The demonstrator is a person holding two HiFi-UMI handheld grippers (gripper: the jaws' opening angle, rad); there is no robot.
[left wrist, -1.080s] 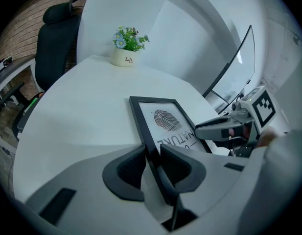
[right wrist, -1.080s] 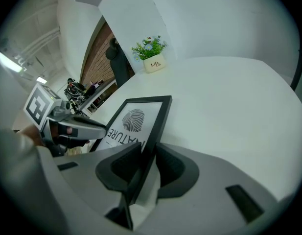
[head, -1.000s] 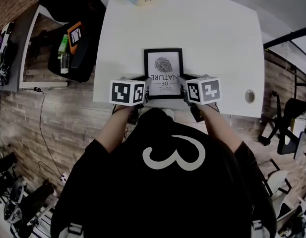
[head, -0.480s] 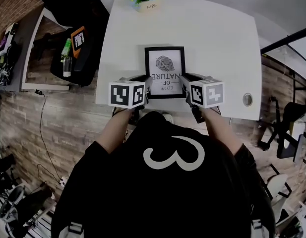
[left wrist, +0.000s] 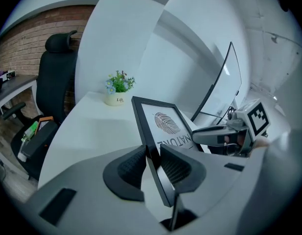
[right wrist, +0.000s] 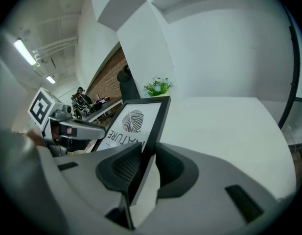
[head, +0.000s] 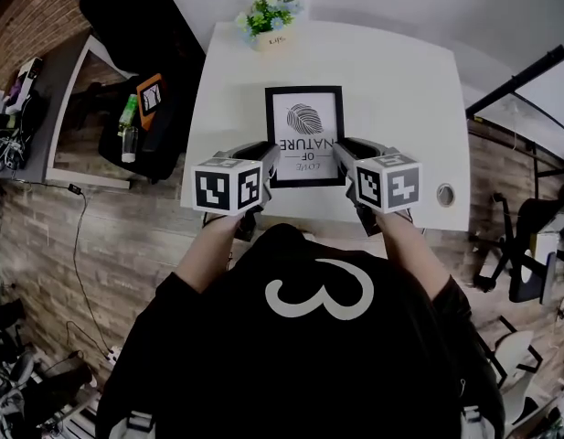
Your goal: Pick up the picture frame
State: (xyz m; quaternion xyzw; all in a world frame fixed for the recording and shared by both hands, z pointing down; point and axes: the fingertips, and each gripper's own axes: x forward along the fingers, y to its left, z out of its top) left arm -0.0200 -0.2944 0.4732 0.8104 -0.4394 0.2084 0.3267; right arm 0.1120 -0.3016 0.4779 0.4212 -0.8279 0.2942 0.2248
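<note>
Head view: the frame point(head: 305, 135) hangs mid-picture over the white worktop point(head: 400, 90), a touch larger than half a second ago. The left gripper point(head: 270, 161) and right gripper point(head: 340, 156) are at its near corners. Left gripper view: fingers point(left wrist: 131, 166) pinched tight on the frame's black edge, its far end tilted up off the worktop. Right gripper view: fingers point(right wrist: 122, 166) clamped on the opposite edge, plant point(right wrist: 158, 87) beyond.

The picture frame's point(head: 304, 135) near corners are covered in the head view.
</note>
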